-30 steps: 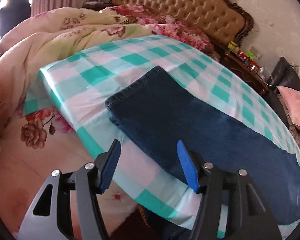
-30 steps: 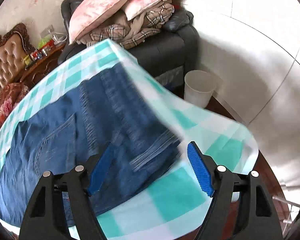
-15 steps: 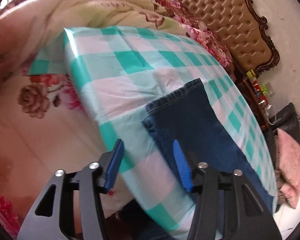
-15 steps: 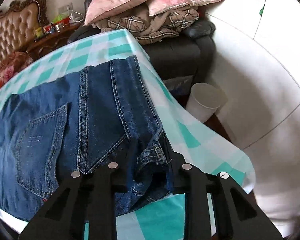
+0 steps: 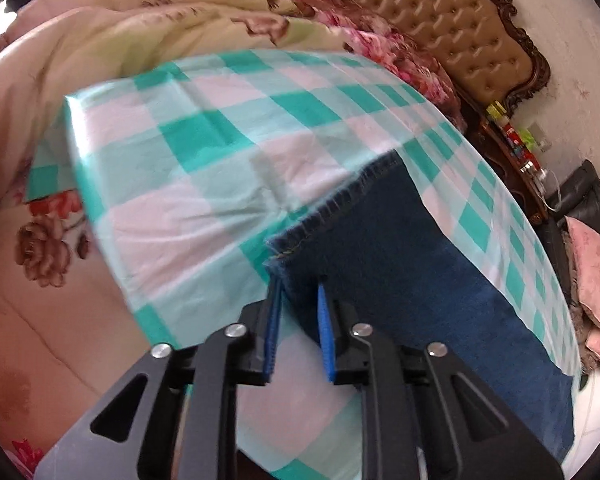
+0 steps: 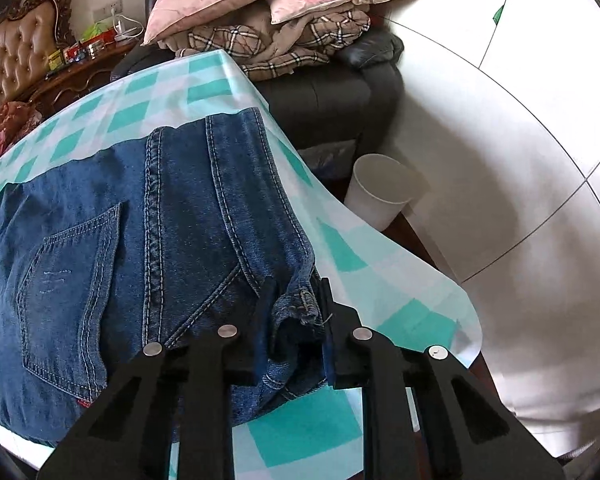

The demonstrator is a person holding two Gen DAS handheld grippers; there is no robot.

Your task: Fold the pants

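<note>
Dark blue jeans (image 5: 400, 264) lie flat along a table covered with a green-and-white checked cloth (image 5: 220, 168). In the left wrist view the leg hem is at the near corner, and my left gripper (image 5: 298, 300) is closed around that hem corner with its blue pads pinching the denim. In the right wrist view the waist end of the jeans (image 6: 140, 240) shows a back pocket and seams. My right gripper (image 6: 294, 308) is shut on the bunched waistband corner at the near table edge.
A bed with a floral quilt (image 5: 100, 40) and a tufted headboard (image 5: 440, 24) lies beyond the table. A dark armchair (image 6: 332, 92) piled with pillows and a plaid blanket stands at the table's right end. A white bin (image 6: 384, 188) sits on the floor beside it.
My left gripper moved onto the hem corner and closed on it. My right gripper, open a second ago, closed on the waistband corner and stays there.
</note>
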